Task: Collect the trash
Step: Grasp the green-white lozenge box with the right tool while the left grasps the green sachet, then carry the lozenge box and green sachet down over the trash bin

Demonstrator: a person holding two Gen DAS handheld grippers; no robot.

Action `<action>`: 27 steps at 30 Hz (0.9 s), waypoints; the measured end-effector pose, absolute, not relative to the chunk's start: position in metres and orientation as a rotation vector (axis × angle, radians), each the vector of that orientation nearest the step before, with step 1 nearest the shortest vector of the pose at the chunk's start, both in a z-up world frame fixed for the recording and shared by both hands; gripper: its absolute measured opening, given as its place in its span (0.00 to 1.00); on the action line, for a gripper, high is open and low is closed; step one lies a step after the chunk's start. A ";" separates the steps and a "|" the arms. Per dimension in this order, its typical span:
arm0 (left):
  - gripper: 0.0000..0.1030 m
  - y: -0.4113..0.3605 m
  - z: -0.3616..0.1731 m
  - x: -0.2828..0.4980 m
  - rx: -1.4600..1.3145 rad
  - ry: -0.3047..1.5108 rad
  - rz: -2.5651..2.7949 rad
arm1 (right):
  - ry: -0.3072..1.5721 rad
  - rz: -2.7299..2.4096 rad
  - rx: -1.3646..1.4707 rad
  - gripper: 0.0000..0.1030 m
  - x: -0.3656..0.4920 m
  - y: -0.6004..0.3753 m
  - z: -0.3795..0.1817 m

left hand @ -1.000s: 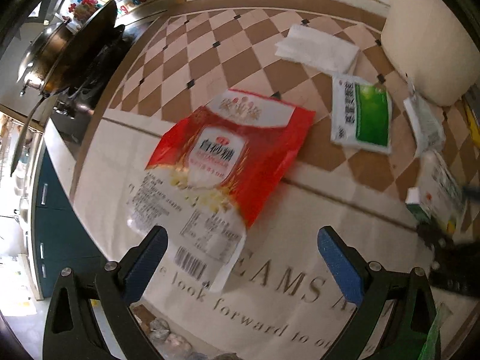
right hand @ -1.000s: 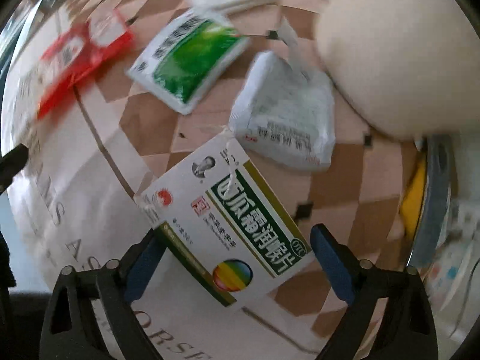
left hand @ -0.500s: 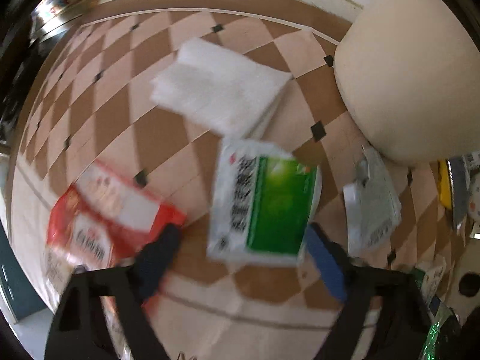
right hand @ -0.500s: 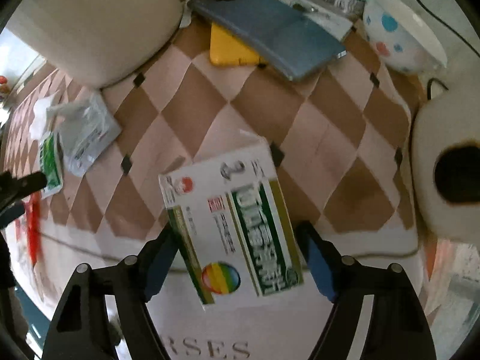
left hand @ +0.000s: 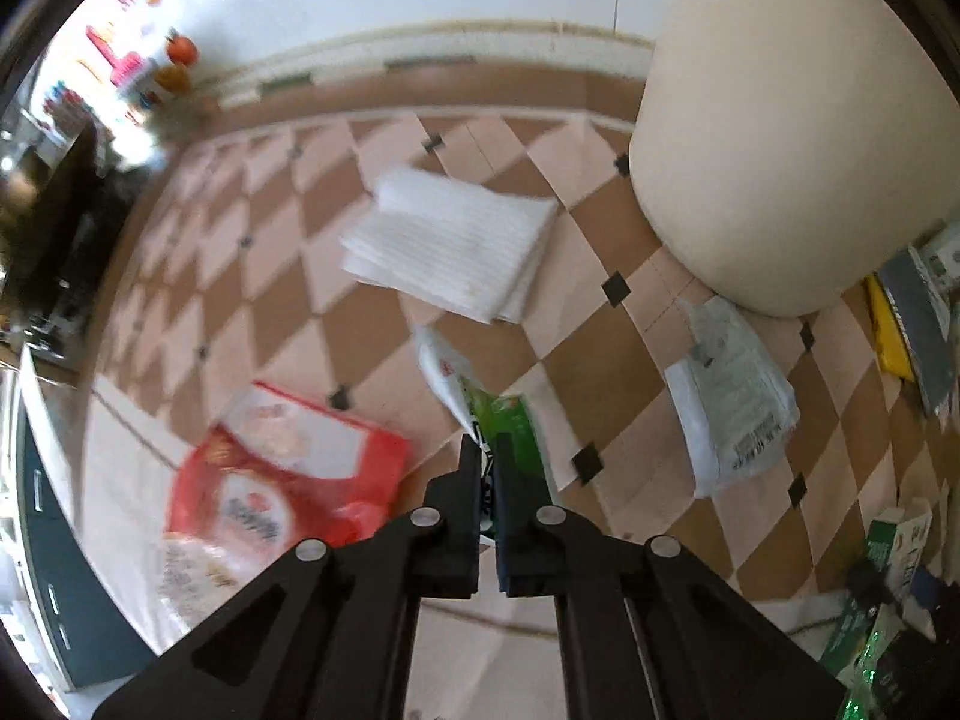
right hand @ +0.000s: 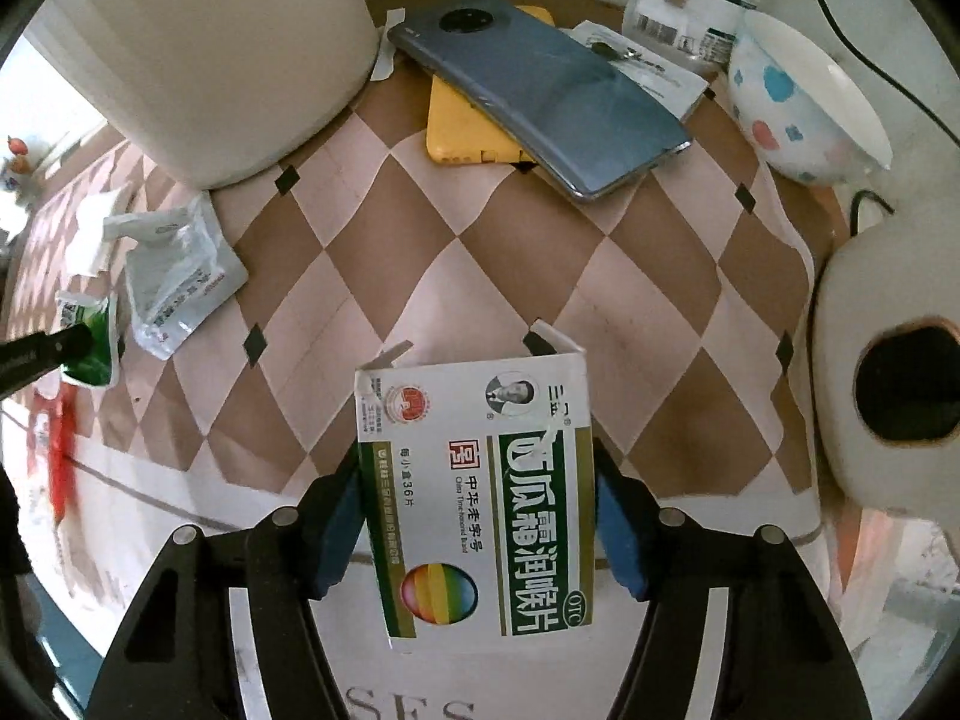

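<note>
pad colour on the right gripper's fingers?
Blue pads on black fingers, clamped on the green-and-white medicine box. Right wrist view shows it best.

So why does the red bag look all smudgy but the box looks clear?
In the left wrist view the red bag is smeared by motion blur, as is the far corner; in the right wrist view the box is sharp, its print readable, though the fisheye bends the floor tiles.

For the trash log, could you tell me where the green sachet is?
The green sachet is pinched in the left gripper, between the red bag and the clear packet.
</note>
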State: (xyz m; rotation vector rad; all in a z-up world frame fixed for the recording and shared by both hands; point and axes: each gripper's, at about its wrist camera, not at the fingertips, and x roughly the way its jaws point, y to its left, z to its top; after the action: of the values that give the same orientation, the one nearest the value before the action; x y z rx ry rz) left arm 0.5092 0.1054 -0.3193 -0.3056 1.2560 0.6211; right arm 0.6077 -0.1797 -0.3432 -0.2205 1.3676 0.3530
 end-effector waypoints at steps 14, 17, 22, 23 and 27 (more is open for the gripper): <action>0.01 0.109 -0.226 0.373 -0.309 1.021 0.712 | 1.246 0.506 -0.148 0.67 0.535 -0.170 -0.260; 0.01 0.108 -0.218 0.324 -0.327 0.994 0.722 | 1.201 0.571 -0.146 0.67 0.495 -0.145 -0.234; 0.01 0.105 -0.215 0.232 -0.399 0.977 0.747 | 1.161 0.656 -0.150 0.67 0.427 -0.122 -0.212; 0.01 0.106 -0.217 0.209 -0.419 0.978 0.756 | 1.161 0.671 -0.151 0.67 0.411 -0.120 -0.209; 0.01 0.115 -0.245 0.129 -0.523 1.018 0.779 | 1.164 0.764 -0.190 0.67 0.328 -0.105 -0.208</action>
State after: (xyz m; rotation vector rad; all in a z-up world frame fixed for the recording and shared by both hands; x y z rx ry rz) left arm 0.1294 0.1146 -0.2452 -0.5231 1.0179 0.7791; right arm 0.3284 -0.1048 -0.2082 -0.1904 1.1643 0.7638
